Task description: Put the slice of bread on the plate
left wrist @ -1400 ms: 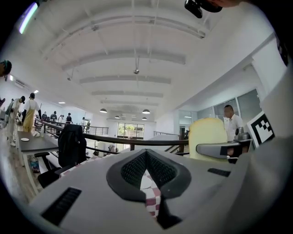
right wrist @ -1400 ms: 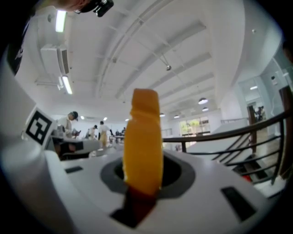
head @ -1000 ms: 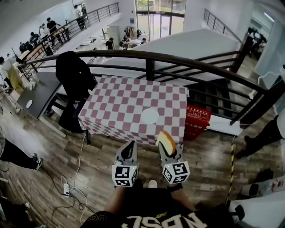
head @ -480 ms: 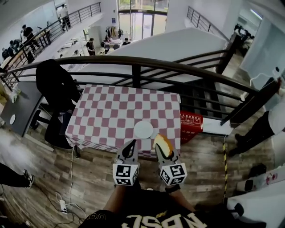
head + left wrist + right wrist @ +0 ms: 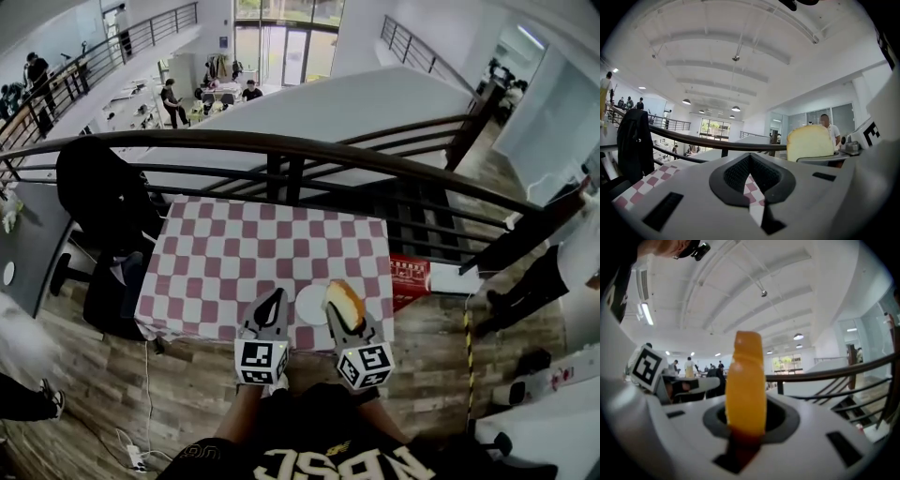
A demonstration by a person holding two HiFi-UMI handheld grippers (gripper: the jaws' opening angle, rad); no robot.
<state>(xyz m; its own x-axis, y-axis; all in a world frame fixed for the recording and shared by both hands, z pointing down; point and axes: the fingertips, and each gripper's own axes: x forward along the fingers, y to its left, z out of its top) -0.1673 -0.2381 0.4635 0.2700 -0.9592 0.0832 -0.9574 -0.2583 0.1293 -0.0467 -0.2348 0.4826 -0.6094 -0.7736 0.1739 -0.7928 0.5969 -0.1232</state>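
A slice of bread [image 5: 344,299] with a yellow-brown crust stands upright in my right gripper [image 5: 337,307], which is shut on it. In the right gripper view the bread [image 5: 746,385] fills the middle, edge-on between the jaws. The white plate [image 5: 308,306] lies near the front edge of the red-and-white checked table [image 5: 234,253], partly hidden behind both grippers. My left gripper [image 5: 275,299] is shut and holds nothing, level with the right one just to its left. The left gripper view shows the bread [image 5: 811,142] to its right and the cloth [image 5: 661,172] below.
A dark curved railing [image 5: 281,145] runs behind the table, with an open drop beyond it. A black chair with a jacket [image 5: 98,197] stands at the table's left. A red box [image 5: 410,277] sits at its right. A person [image 5: 553,272] stands at the far right on the wood floor.
The table and plate have drawn nearer and now lie right under the gripper tips. Both grippers moved forward together. The bread stays in the right gripper.
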